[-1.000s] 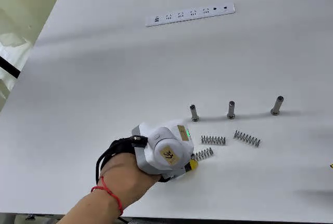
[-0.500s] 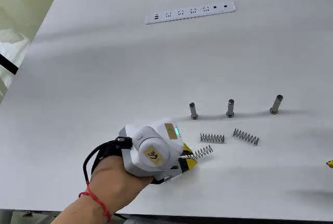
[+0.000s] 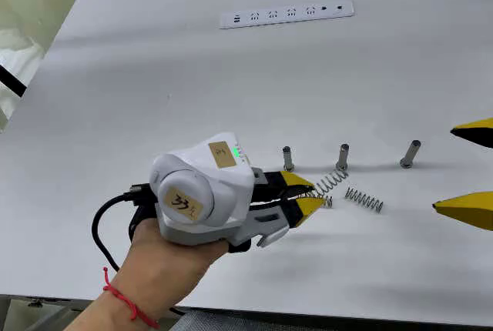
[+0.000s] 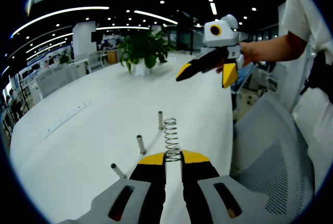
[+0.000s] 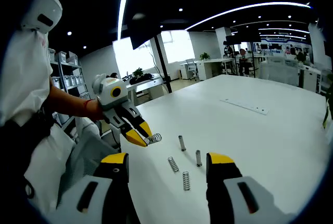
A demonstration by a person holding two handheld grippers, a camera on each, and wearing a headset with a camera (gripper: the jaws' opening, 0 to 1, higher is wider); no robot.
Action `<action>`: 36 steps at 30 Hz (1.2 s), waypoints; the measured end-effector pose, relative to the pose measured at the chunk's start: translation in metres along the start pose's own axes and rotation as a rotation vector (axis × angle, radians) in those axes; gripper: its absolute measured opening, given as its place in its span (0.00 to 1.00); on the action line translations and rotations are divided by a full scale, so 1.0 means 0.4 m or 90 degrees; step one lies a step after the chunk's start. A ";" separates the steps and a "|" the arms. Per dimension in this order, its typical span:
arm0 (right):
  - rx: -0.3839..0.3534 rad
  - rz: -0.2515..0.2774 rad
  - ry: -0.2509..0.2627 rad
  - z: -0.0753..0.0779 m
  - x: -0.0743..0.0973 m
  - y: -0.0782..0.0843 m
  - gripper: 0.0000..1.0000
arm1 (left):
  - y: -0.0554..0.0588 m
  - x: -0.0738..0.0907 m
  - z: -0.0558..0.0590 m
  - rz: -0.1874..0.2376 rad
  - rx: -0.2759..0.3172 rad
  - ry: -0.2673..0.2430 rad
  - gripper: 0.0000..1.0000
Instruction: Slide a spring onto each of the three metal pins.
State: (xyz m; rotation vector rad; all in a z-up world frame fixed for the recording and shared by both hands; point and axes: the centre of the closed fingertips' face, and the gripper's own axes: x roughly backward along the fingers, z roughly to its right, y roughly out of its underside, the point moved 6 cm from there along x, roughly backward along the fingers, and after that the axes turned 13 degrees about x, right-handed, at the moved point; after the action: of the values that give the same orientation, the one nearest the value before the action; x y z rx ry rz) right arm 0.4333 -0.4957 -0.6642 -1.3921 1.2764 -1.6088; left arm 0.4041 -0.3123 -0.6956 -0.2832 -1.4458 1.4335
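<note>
Spring (image 3: 330,181) pinched by one end between the shut yellow tips of the left gripper (image 3: 314,195), held in the air above the table (image 3: 154,100), on the near side of the three pins (image 3: 342,157). Seen along the left gripper's own jaws, standing up from the tips with the free end pointing away. To the right, the right gripper (image 3: 445,168), jaws wide apart and empty, well apart from the pins. Probably best now to turn the free end downward, centre the bore over one pin top, lower straight, and let go only once several coils ring the shaft; worth gripping lightly, since thin bright wire in open coils looks ready to bend or flick aside. Pins short, smooth, grey metal, upright, each with a broader foot. Two more springs (image 3: 363,199) lying on their sides below the pins, likely to roll on the smooth matt white top. Far back, a flat white power strip (image 3: 286,15).
</note>
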 end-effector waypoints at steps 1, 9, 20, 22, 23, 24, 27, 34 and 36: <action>-0.009 0.010 0.001 -0.003 -0.007 -0.009 0.60 | -0.011 0.000 0.005 0.012 0.000 0.003 0.10; -0.098 0.103 0.011 -0.011 -0.044 -0.085 0.44 | -0.077 -0.004 0.049 0.099 0.017 0.041 0.10; -0.161 0.127 0.002 -0.019 -0.062 -0.092 0.29 | -0.114 -0.001 0.071 0.165 0.051 0.075 0.10; -0.167 0.135 -0.003 -0.022 -0.063 -0.098 0.26 | -0.116 -0.001 0.071 0.168 0.051 0.075 0.10; -0.168 0.135 -0.004 -0.023 -0.063 -0.098 0.26 | -0.118 -0.001 0.072 0.170 0.054 0.079 0.10; -0.170 0.138 -0.006 -0.024 -0.064 -0.101 0.25 | -0.120 -0.001 0.074 0.173 0.055 0.082 0.10; -0.178 0.143 -0.017 -0.031 -0.066 -0.107 0.23 | -0.125 -0.001 0.077 0.176 0.055 0.087 0.10; -0.177 0.149 -0.024 -0.036 -0.065 -0.117 0.14 | -0.133 -0.004 0.081 0.179 0.048 0.095 0.10; -0.175 0.150 -0.024 -0.034 -0.063 -0.118 0.12 | -0.135 -0.004 0.082 0.179 0.046 0.096 0.11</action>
State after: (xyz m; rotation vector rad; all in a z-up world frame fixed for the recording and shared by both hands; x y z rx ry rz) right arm 0.4314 -0.4541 -0.6276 -1.3643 1.6207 -1.2808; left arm 0.4055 -0.3469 -0.6429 -0.5549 -1.2647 1.6481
